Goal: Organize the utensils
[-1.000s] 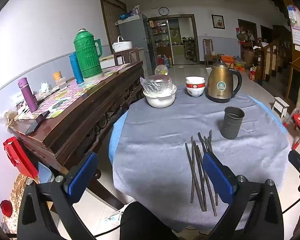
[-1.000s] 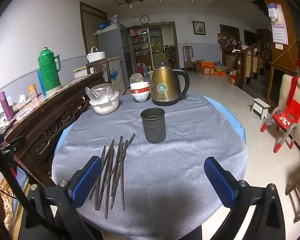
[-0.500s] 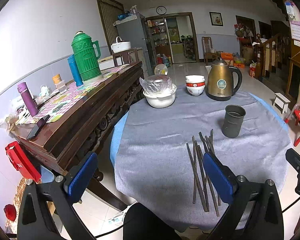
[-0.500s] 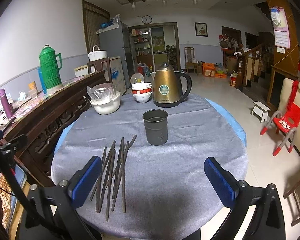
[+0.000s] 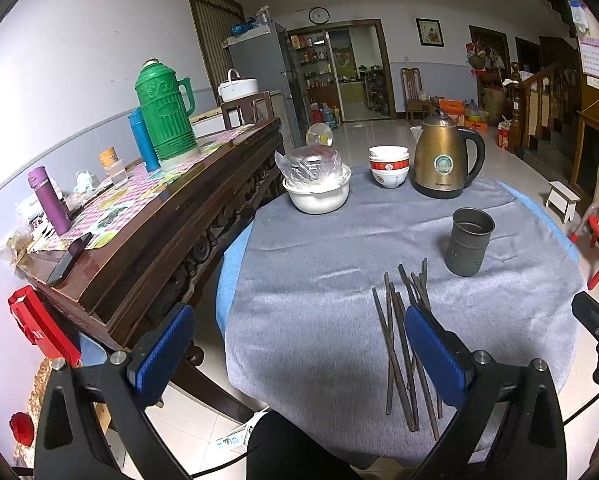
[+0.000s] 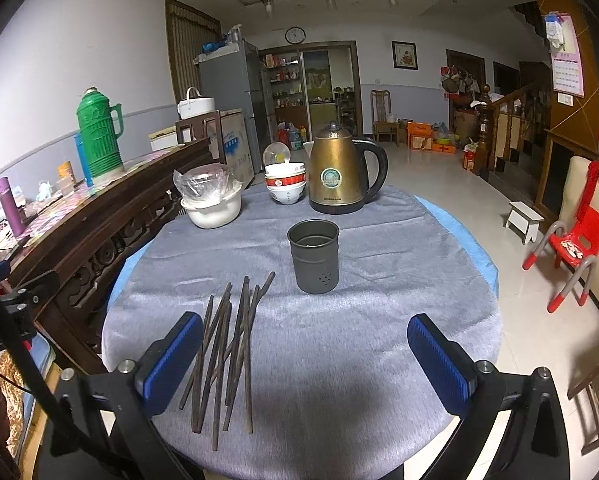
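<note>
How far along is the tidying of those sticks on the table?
Nothing is done yet: the chopsticks all lie loose on the grey cloth, and no chopstick stands in the holder cup. The left gripper and right gripper are open, holding nothing. Everything remains.

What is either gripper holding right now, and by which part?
Nothing. The left gripper and right gripper are both open and empty; the chopsticks lie loose on the table cloth, near the holder cup.

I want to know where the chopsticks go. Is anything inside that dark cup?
The dark holder cup stands upright, with no chopsticks in it yet; they lie beside it on the grey cloth. Something small glints low inside; its bottom is mostly hidden by its wall.
</note>
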The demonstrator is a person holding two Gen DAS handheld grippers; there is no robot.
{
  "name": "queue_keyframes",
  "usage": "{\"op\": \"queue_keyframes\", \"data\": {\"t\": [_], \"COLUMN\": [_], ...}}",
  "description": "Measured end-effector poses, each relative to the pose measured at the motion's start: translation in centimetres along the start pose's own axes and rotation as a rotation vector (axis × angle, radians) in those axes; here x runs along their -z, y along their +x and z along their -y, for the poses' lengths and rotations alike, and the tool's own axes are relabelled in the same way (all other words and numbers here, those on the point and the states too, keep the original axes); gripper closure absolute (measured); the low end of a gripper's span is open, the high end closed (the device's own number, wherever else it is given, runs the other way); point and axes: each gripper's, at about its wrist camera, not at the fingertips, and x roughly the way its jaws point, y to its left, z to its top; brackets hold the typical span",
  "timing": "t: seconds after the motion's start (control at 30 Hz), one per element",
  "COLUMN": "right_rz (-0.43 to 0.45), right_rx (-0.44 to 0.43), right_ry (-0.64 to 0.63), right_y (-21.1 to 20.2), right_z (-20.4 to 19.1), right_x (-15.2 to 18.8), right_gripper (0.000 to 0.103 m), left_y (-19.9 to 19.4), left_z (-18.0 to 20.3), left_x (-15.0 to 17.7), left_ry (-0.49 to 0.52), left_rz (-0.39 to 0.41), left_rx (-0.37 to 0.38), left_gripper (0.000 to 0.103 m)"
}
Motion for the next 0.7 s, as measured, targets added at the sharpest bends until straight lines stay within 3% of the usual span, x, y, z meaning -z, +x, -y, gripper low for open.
{"op": "queue_keyframes", "data": {"t": [0.7], "right_rz": [-0.033], "right_rx": [-0.004], "right_ry": [-0.003], "right_y": [2.1], "right_z": [-0.3], "right_x": [-0.9], "right_gripper": [0.000], "left_y": [2.2], "left_z": [0.0], "left_x": [-0.4], "left_ry": [0.002], "left_rz": [-0.028], "left_rx": [0.004], "left_gripper": [0.000]}}
